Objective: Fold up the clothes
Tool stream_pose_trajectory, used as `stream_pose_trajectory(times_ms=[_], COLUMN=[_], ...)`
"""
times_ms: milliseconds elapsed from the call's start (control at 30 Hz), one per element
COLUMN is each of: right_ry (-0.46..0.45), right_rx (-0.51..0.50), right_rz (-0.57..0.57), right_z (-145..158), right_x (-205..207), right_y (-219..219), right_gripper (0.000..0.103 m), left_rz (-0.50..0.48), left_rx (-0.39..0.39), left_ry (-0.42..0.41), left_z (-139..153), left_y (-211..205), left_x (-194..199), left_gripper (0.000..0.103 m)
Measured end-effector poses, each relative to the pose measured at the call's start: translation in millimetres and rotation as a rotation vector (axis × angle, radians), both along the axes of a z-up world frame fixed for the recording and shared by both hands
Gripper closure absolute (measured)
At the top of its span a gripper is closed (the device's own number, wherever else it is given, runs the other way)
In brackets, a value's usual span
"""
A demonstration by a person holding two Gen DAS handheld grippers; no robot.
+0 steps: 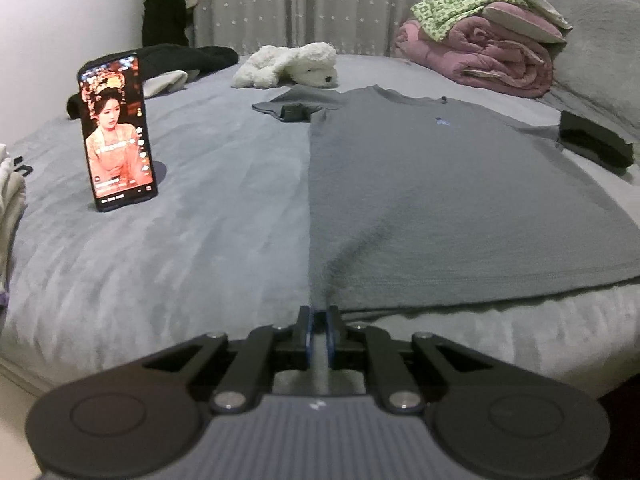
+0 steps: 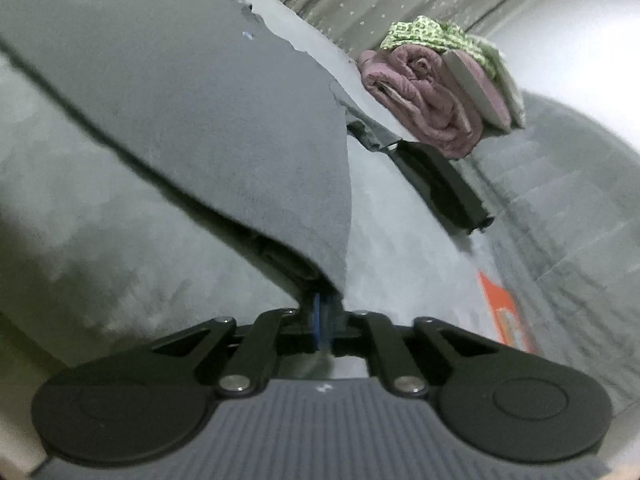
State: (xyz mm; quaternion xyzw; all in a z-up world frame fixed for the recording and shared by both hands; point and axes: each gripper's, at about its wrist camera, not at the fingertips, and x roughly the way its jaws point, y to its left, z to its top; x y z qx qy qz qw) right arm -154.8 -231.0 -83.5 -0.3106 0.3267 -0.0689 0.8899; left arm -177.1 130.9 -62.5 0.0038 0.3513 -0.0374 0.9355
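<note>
A grey T-shirt [image 1: 460,184] lies face up and spread flat on the bed [image 1: 180,248], collar toward the far side, hem toward the near edge, with a small pale emblem on the chest. The step in hand is judged to be the start of a fold: both hem corners are taken, and the body of the garment is not yet folded. The left tongs [image 1: 319,322] stand nearly closed at the shirt's near hem corner, with only a narrow gap between the blue pads; the corner of the cloth runs into that gap, so the reading is a pinch on the fabric, though the contact itself is small in the left wrist view. The right tongs [image 2: 323,320] are likewise almost closed, and here the grip is plain: the other hem corner of the T-shirt [image 2: 180,112] is drawn up into the pads and the cloth rises off the bed in a taut ridge. The right wrist view is tilted and blurred, so the exact line of the hem cannot be told. The next move calls for both corners to be lifted together and carried level toward the collar, with equal tension on each side so the hem lands square. Obstacles to clear: a phone [image 1: 116,136] standing upright well to the left of the shirt, a white plush toy [image 1: 292,66] just beyond the collar, and a rolled pink quilt [image 1: 484,54] at the far right.
</note>
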Motion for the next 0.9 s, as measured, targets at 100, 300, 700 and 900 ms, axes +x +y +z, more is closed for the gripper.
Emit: stream_pose_trajectory(times_ms=[100, 300, 700, 900], right_ry=[0.017, 0.014, 0.092, 0.123], right_rx=[0.107, 0.291, 0.391, 0.566], right_rz=[-0.010, 0.002, 0.061, 0.023], right_z=[13.1, 33.8, 52.3, 63.8], right_x=[0.0, 3.0, 20.0, 42.7], right_y=[-4.6, -15.1, -29.9, -58.4], right_gripper=[0.072, 0.045, 0.031, 0.029], left_rz=[-0.012, -0.008, -0.141, -0.245], left_rx=[-0.029, -0.050, 0.009, 0.066], left_ry=[-0.009, -0.059, -0.102, -0.110], left_z=[7.8, 24.8, 38.6, 39.4], left_y=[2.3, 1.0, -52.7, -97.1], left_x=[-0.7, 1.4, 50.4, 87.7], left_gripper=[0.061, 0.043, 0.018, 0.012])
